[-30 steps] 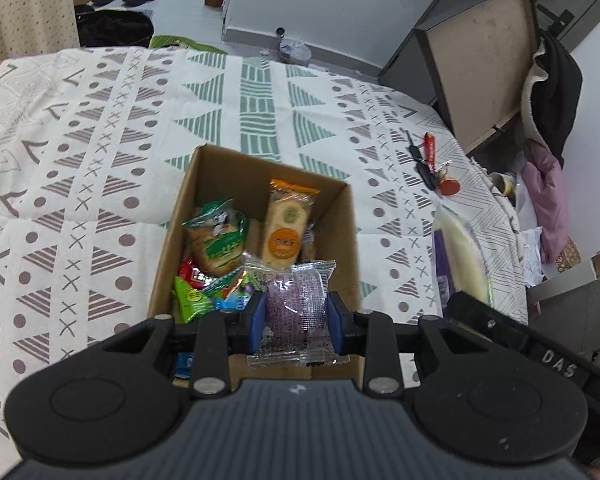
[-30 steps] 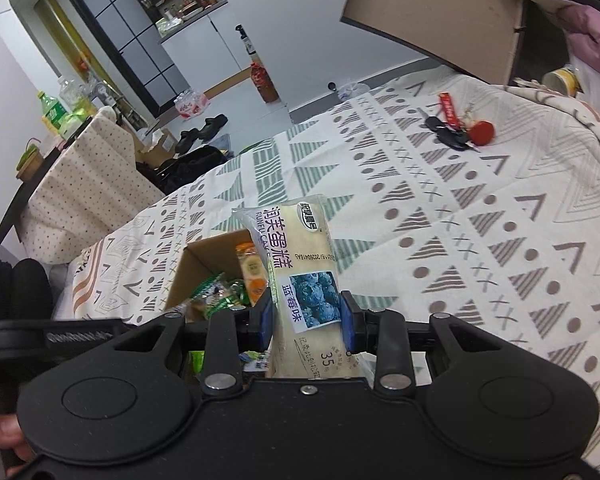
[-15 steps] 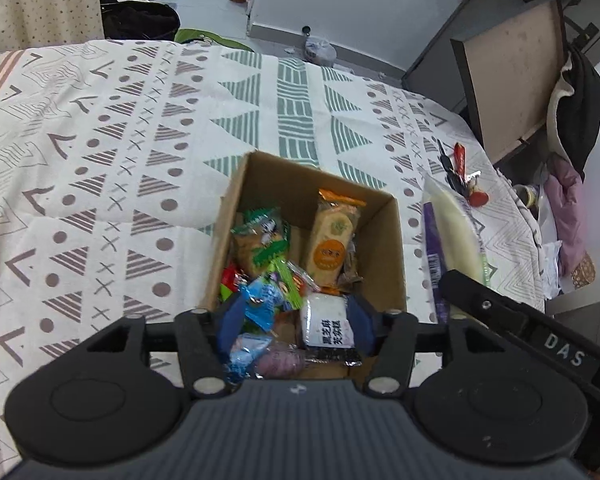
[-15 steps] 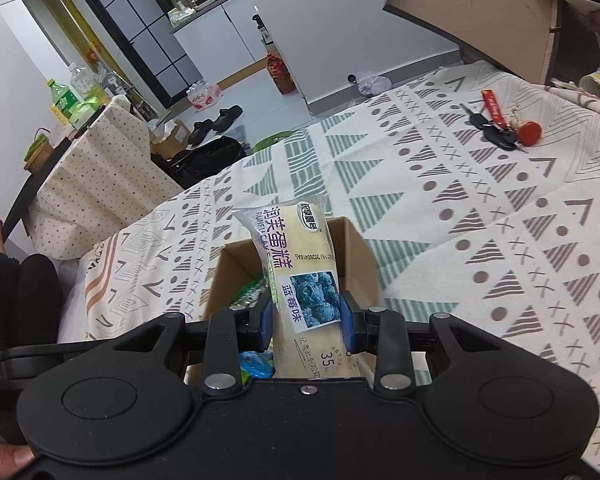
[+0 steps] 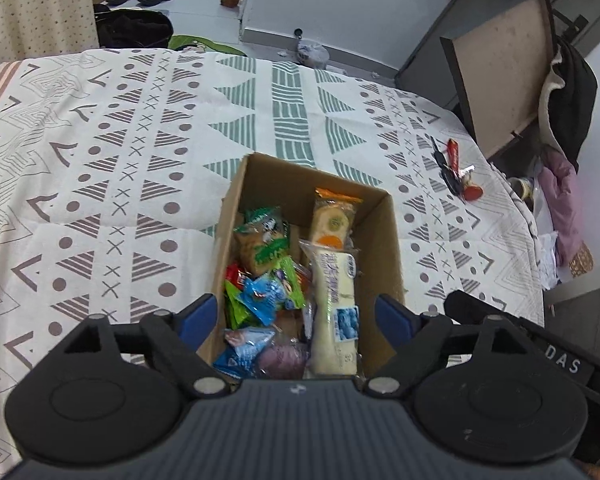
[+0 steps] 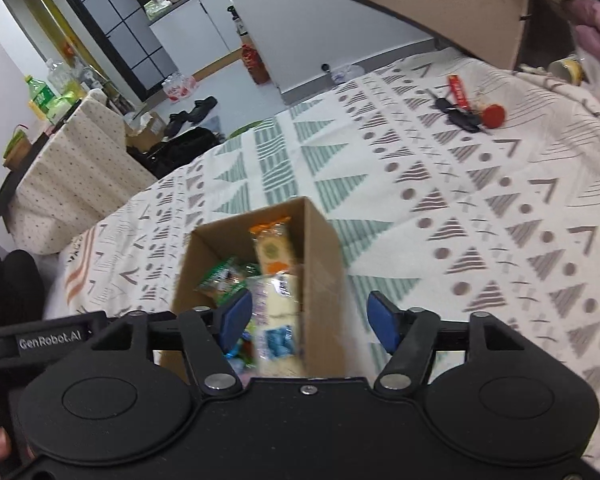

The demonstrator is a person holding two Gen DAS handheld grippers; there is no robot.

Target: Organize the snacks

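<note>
A brown cardboard box (image 5: 384, 232) (image 6: 324, 248) stands on the patterned bedspread, holding several wrapped snacks. A long pale blueberry cake pack (image 5: 336, 304) (image 6: 280, 312) lies along the box's right side. Beyond it stands an orange-topped cake pack (image 5: 334, 220) (image 6: 274, 248), with a green snack bag (image 5: 262, 240) (image 6: 224, 276) to the left. A purple cake (image 5: 284, 358) and blue candy wrappers (image 5: 260, 296) lie at the near end. My left gripper (image 5: 296, 318) hovers open above the box's near end, holding nothing. My right gripper (image 6: 310, 316) is open over the box, empty.
A bunch of keys with a red tag (image 5: 456, 172) (image 6: 466, 108) lies on the bedspread (image 5: 120, 160) far right. A brown board (image 5: 500, 68) and hanging clothes stand beyond the bed's right edge. Shoes and a black bag (image 5: 132, 28) sit on the floor behind.
My left gripper let go of the purple cake, which now lies in the box. My right gripper opened and the blueberry cake pack dropped into the box's right side.
</note>
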